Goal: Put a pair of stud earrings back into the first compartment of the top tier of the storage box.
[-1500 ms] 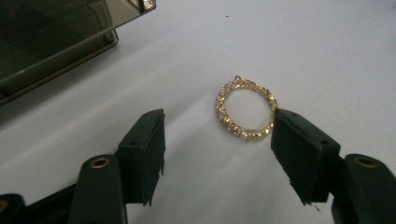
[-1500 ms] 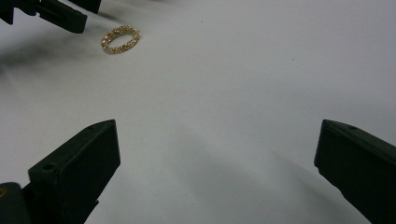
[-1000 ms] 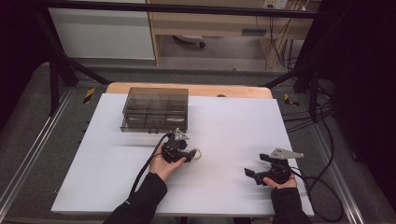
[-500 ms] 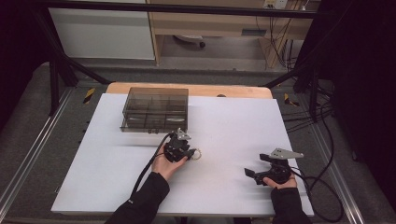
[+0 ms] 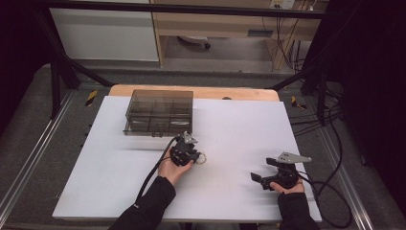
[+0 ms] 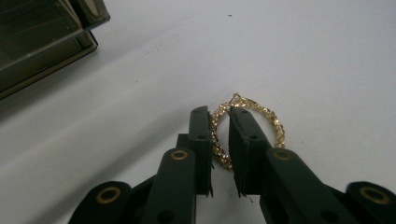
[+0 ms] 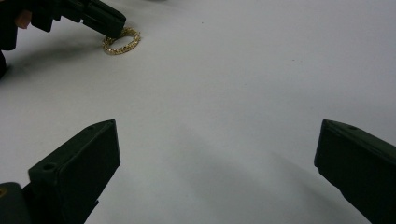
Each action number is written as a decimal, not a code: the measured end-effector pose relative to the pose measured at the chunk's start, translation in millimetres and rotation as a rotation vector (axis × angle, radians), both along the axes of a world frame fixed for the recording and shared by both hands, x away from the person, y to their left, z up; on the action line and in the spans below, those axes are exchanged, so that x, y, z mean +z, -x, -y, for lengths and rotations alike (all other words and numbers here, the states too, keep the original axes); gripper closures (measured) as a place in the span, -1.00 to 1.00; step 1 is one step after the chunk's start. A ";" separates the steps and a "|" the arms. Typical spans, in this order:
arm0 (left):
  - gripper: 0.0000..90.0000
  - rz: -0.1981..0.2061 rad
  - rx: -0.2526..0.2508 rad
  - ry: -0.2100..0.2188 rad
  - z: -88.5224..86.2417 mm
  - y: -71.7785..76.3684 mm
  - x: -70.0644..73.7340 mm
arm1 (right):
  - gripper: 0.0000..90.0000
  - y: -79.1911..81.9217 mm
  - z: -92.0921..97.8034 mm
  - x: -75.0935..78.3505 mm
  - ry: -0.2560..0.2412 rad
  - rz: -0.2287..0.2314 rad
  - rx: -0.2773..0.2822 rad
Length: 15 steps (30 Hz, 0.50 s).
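- So the left gripper is down on the white table, with its two jaws nearly closed around one side of a gold hoop earring. There's a narrow slot left between them and the band of the hoop runs through it, so I'd call it pinched, or about to be. Can't quite tell if it's actually clamped tight yet.
- The earring lies flat on the table, roughly mid-table, just right of the left gripper in the high view and a bit nearer than the box. It's sparkly, set with little stones all round.
- Coming in low and side-on makes sense to me: a thin ring lying flat gives you nothing to grab from above, so you straddle the rim.
- The smoky clear organiser box sits at the far left of the table, close to the left gripper. My guess is that's where the earring is headed, hence the short reach.
- The right gripper is parked near the right, well apart from everything, jaws spread wide and holding nothing. It looks like it's just staying out of the way.
- Count: one earring, one box, two grippers, one table.
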<state>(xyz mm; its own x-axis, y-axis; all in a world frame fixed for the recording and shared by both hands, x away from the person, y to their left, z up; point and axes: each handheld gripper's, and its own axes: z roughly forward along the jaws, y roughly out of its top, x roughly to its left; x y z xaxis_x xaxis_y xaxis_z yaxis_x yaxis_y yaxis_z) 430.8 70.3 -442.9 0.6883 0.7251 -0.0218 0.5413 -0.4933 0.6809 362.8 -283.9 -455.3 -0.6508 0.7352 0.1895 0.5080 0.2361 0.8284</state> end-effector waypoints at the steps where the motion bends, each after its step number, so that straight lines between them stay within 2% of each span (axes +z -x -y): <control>1: 0.79 -0.006 0.006 0.002 0.3 0.2 -0.4 | -0.98 0.0 0.0 0.0 0.000 0.000 0.000; 7: 0.88 0.002 0.010 -0.002 -0.4 -0.3 0.3 | -0.98 0.0 0.0 0.0 0.000 0.000 0.000; 15: 0.91 0.002 0.009 -0.002 -0.7 -0.7 0.2 | -0.98 -0.1 0.0 0.0 0.000 0.000 -0.001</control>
